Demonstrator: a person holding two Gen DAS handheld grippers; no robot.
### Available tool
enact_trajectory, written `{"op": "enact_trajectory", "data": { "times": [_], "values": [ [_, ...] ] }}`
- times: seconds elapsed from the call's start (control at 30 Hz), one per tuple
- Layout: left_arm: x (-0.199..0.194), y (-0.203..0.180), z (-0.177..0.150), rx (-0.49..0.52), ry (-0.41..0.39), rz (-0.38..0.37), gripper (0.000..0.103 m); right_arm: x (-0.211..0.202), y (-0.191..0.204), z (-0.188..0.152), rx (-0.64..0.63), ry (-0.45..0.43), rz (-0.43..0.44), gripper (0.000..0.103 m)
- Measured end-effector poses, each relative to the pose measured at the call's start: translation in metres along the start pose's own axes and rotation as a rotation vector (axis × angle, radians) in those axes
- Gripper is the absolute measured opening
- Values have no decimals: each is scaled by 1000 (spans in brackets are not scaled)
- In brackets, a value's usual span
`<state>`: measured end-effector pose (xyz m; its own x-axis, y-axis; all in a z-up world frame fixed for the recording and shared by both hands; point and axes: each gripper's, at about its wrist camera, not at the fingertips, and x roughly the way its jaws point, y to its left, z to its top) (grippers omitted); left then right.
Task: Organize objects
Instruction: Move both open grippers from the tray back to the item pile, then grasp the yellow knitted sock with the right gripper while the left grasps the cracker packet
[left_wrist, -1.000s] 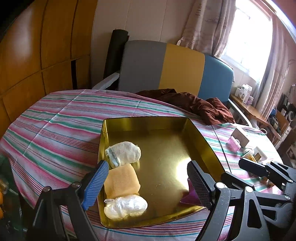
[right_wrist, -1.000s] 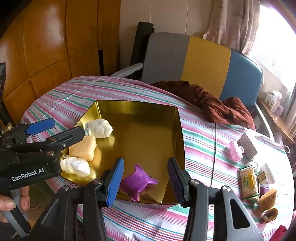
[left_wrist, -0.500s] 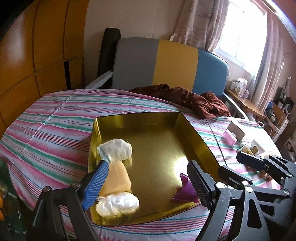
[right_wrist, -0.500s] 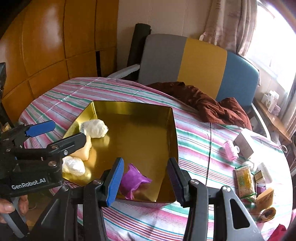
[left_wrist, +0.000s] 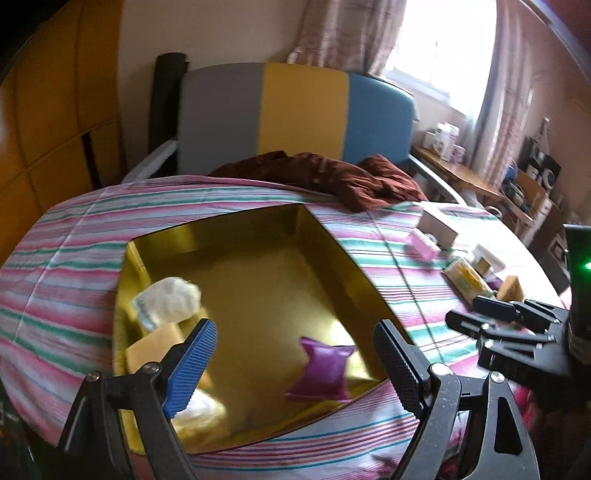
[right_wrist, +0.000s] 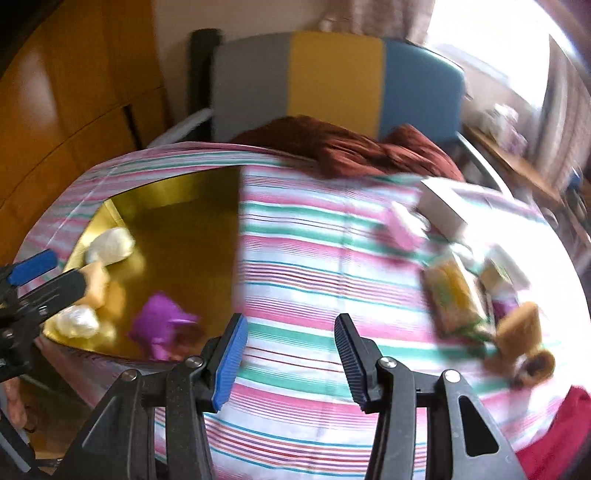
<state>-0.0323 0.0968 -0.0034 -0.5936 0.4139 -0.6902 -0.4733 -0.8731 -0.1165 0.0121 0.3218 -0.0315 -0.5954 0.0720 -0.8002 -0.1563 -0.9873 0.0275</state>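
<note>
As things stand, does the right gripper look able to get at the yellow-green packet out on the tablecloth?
Probably yes. The right gripper is open and empty above bare striped tablecloth, and the yellow-green packet lies uncovered off to its right. Small items crowd the packet's far side, so a clean grasp may be tight.

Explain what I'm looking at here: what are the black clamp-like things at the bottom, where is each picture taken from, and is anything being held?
No robot here: a person carries a hand-held two-finger tool in each hand, each with a fisheye camera looking along its fingers. One picture is from the left tool, the other from the right tool. Both stand open and hold nothing. On the striped tablecloth lies a gold tray holding a purple pouch, a yellow block and two pale bundles; one lies near the tray's far left. Small packets, still loose, lie to the tray's right. The right view is blurred.
</note>
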Motion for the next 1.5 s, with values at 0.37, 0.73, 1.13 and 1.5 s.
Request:
{"op": "enact_trajectory", "data": {
  "times": [0.37,0.73,1.13,1.5],
  "values": [
    [21,-73,19,123,44,-164,87,-29,-150,-15,296,25,-152,50],
    [48,-163,29,237,118,-339,87,-45,-270,-44,502,130,-220,65],
    [100,-201,30,196,253,-395,87,23,-292,-34,383,348,-161,70],
    [166,-219,38,27,375,-432,87,16,-298,-44,433,310,-203,33]
  ]
}}
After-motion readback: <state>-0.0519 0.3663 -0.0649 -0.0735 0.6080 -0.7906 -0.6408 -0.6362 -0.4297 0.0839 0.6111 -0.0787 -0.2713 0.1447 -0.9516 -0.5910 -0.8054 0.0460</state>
